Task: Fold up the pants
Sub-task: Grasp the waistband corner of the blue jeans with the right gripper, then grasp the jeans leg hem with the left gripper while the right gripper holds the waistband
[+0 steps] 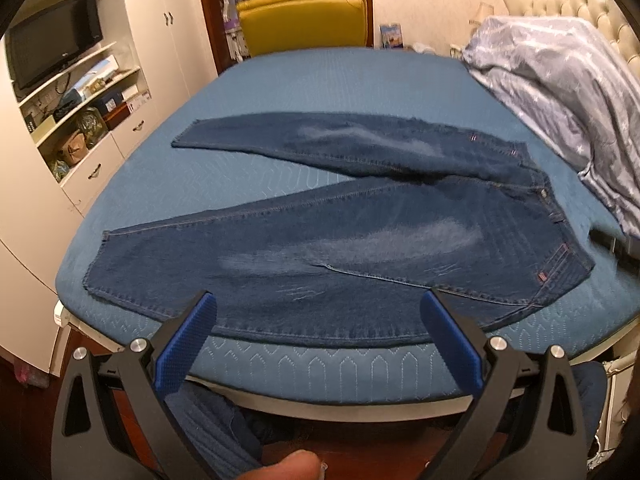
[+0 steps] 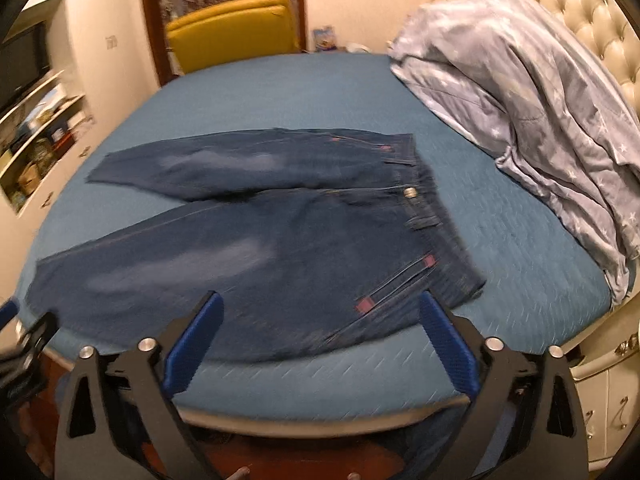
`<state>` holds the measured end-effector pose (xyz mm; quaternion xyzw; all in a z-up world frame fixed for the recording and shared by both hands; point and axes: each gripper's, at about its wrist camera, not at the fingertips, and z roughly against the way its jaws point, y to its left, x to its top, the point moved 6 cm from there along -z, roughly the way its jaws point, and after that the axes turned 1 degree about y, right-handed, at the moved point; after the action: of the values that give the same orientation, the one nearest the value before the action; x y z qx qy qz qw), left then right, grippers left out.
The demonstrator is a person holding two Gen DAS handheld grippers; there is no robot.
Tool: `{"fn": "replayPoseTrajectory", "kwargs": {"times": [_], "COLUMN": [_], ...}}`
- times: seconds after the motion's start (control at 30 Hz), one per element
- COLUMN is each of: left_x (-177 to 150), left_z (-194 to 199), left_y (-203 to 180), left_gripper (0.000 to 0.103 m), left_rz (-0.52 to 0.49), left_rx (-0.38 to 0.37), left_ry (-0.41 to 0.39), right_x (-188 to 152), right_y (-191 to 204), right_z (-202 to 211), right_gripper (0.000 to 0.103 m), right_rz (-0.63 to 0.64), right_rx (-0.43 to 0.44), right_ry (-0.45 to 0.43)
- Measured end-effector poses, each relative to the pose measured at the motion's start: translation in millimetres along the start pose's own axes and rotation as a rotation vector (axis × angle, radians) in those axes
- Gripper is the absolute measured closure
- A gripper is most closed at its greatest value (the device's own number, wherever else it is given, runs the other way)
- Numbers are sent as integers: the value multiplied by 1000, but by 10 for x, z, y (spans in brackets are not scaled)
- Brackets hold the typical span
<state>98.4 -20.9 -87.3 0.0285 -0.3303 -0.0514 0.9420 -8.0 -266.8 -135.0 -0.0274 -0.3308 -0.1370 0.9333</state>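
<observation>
No legible text anywhere

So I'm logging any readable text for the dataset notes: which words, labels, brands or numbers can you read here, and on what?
None can be read.
TV: a small mark on its lower bezel, too small to read.
Boxes on the shelves: print too small and blurred.
Jeans: pink tabs at the pockets, no lettering legible.
</observation>
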Motion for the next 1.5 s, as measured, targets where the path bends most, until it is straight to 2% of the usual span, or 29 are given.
{"fn": "replayPoseTrajectory", "kwargs": {"times": [0.1,0.17,0.27,0.33,0.47,0.7,0.73,0.77,0.8,0.83,0.87,0.9,1.03,1.17,1.27,1.33,1.4,1.43,1.5], "left_x": [46,68,75,74,77,21,20,24,35,45,67,93,236,406,481,498,485,480,469], "left_z": [-284,-476,-750,-893,-1151,-1371,-1386,-1396,-1399,-1403,-1406,-1406,-1332,-1128,-969,-889,-854,-861,-927], "left_y": [-20,-17,87,192,473,811,835,866,892,911,932,938,900,912,991,1090,1220,1265,1381], "left_gripper": [1,1,1,1,1,1,1,1,1,1,1,1,1,1,1,1,1,1,1], "left_rz": [3,9,34,55,108,149,153,158,161,161,160,157,156,189,234,285,358,386,439], "left_rx": [-15,-16,-13,1,38,110,116,119,122,126,131,133,125,86,37,-20,-123,-164,-241], "left_ry": [43,74,114,129,162,215,220,221,220,216,211,207,176,117,73,54,50,53,51], "right_x": [470,799,1242,1492,1869,2238,2243,2234,2228,2255,2280,2320,2442,2311,1878,1367,771,560,74], "right_y": [-514,-871,-1269,-1425,-1652,-1695,-1685,-1647,-1606,-1555,-1491,-1458,-1344,-1158,-979,-957,-969,-972,-990], "right_z": [-595,-1081,-1706,-2101,-2828,-3551,-3614,-3676,-3707,-3683,-3627,-3520,-2862,-1786,-923,-484,-247,-254,-317], "right_gripper": [6,6,6,6,7,8,13,32,34,55,88,91,92,92,92,93,94,98,98], "right_rz": [-59,-109,-127,-138,-135,-120,-105,-87,-48,-26,-14,-26,36,109,181,191,187,172,117], "right_rx": [-32,-12,-34,-7,-26,-2,-4,2,0,0,56,90,119,271,366,442,482,496,506], "right_ry": [69,135,195,233,288,314,323,335,337,316,301,283,141,-22,-111,-123,-86,-57,18]}}
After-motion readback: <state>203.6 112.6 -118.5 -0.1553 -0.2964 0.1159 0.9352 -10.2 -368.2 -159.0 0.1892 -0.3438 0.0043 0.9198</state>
